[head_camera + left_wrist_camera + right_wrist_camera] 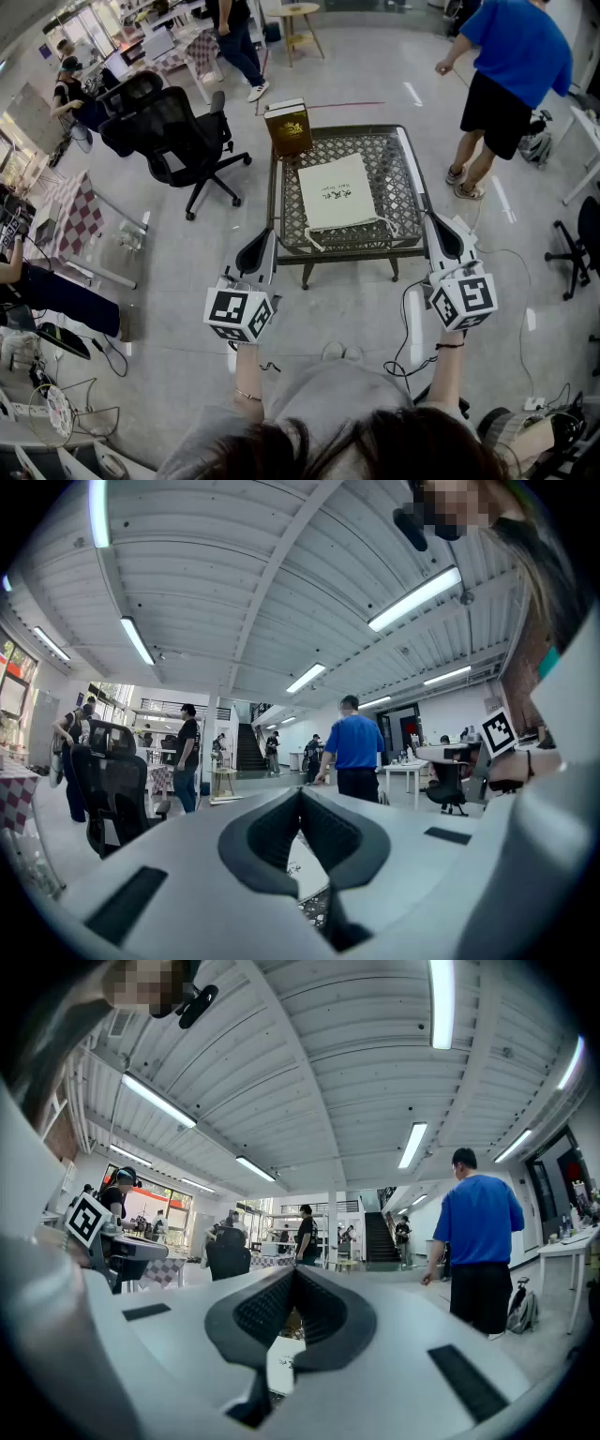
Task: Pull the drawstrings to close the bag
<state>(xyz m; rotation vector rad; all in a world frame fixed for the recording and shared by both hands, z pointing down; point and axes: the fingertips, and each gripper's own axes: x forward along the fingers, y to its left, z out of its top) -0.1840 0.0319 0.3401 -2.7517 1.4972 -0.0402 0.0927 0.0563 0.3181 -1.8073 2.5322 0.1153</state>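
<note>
A flat white drawstring bag (337,192) lies on the wicker table (405,192), its mouth toward me and its cords (382,223) trailing near the front edge. My left gripper (270,238) hovers off the table's front left corner, jaws shut and empty. My right gripper (428,221) hangs by the front right corner, also shut on nothing. In the left gripper view the closed jaws (300,794) point level, with a sliver of the bag (307,864) showing through the gap below the tips. The right gripper view shows its shut jaws (293,1274) and a bit of bag (281,1358).
A brown box (288,126) stands at the table's far left corner. A black office chair (173,136) sits to the left. A person in a blue shirt (511,66) stands past the table's right side; others stand farther back. Cables lie on the floor near my feet.
</note>
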